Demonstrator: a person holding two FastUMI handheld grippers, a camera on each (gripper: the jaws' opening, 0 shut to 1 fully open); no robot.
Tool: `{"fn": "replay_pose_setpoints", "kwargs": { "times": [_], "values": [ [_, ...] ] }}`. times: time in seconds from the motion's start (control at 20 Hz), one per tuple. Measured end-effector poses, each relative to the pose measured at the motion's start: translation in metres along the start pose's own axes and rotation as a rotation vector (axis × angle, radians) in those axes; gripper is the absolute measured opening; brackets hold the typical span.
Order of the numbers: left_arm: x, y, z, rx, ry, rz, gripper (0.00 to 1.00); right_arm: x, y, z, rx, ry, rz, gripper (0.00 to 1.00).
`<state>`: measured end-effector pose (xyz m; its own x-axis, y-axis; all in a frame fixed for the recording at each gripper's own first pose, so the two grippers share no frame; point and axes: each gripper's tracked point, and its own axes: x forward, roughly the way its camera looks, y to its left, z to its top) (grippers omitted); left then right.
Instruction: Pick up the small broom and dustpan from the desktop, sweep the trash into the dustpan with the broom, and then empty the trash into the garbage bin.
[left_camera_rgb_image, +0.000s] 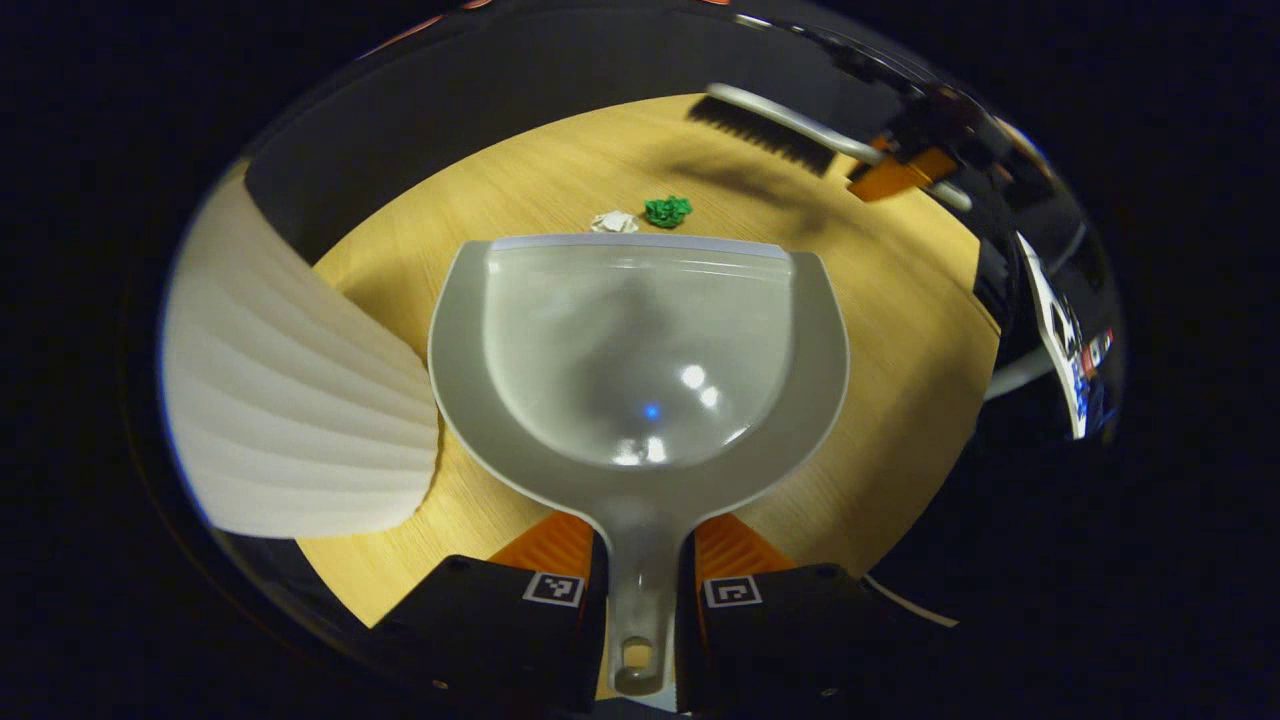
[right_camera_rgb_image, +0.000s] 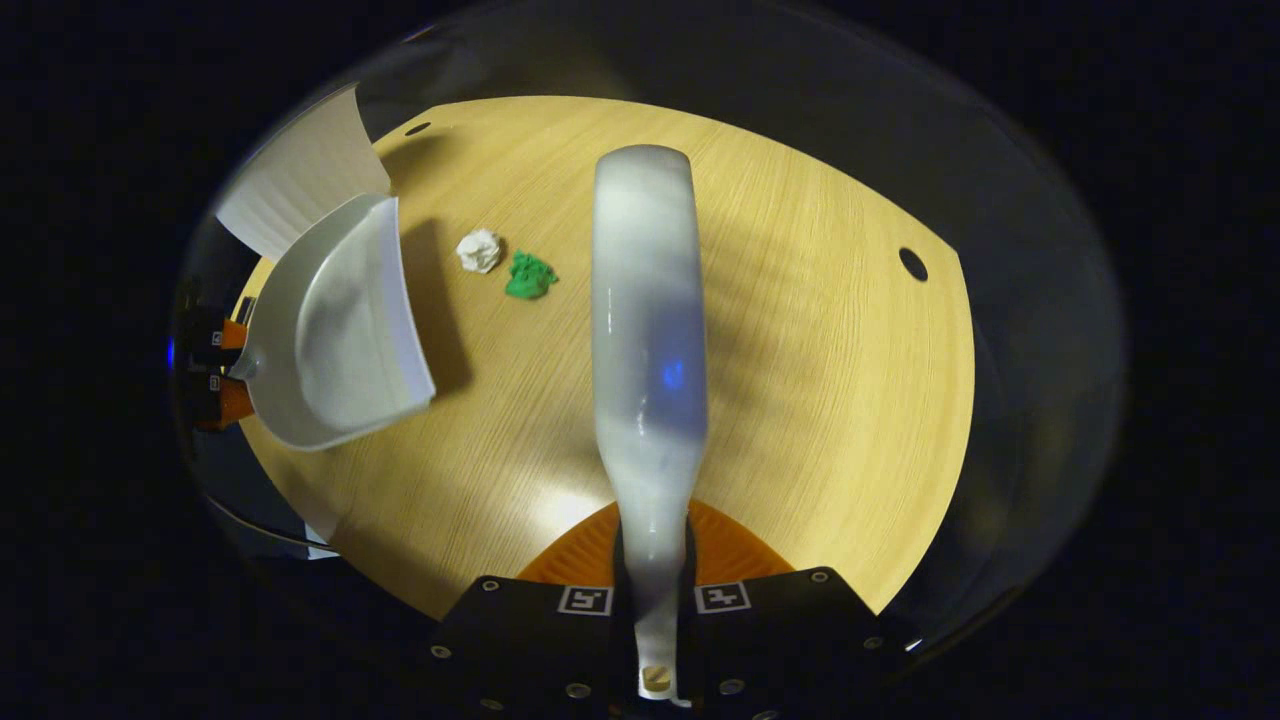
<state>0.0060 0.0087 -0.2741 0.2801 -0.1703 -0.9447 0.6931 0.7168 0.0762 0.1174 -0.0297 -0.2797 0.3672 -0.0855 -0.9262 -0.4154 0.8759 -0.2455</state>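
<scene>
A grey dustpan (left_camera_rgb_image: 640, 350) is held by its handle in my left gripper (left_camera_rgb_image: 641, 555), its front lip facing two bits of trash on the wooden desktop (left_camera_rgb_image: 900, 330): a white paper wad (left_camera_rgb_image: 613, 222) and a green wad (left_camera_rgb_image: 668, 210). My right gripper (right_camera_rgb_image: 652, 560) is shut on the handle of the small grey broom (right_camera_rgb_image: 648, 330), which points forward above the desk. In the right gripper view the dustpan (right_camera_rgb_image: 335, 330) is at the left, with the white wad (right_camera_rgb_image: 479, 250) and green wad (right_camera_rgb_image: 529, 276) just beyond it. The left gripper view shows the broom's black bristles (left_camera_rgb_image: 760, 135) far across the desk.
A white ribbed bin (left_camera_rgb_image: 290, 400) stands off the desk's left edge beside the dustpan; it also appears as the white bin (right_camera_rgb_image: 300, 185) at the right gripper view's upper left. Cable holes (right_camera_rgb_image: 912, 263) mark the desk's far side. The desk edge (left_camera_rgb_image: 985, 300) drops off at right.
</scene>
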Motion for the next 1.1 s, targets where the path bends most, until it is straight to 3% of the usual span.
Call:
{"fn": "replay_pose_setpoints", "kwargs": {
  "times": [0.2,0.45,0.85,1.1],
  "values": [
    [0.018,0.005,-0.005,0.046,0.080,-0.051,0.29,0.041,-0.012,0.023,-0.121,0.111,-0.034,0.15],
    [0.034,0.019,-0.009,0.073,0.110,-0.069,0.29,0.064,0.016,0.041,-0.217,0.140,-0.007,0.15],
    [0.035,0.018,-0.006,0.088,0.110,-0.080,0.29,0.025,0.108,0.041,-0.420,0.164,0.175,0.15],
    [0.036,0.017,-0.008,0.078,0.094,-0.075,0.29,-0.015,0.139,0.049,-0.340,0.148,0.310,0.15]
  ]
}}
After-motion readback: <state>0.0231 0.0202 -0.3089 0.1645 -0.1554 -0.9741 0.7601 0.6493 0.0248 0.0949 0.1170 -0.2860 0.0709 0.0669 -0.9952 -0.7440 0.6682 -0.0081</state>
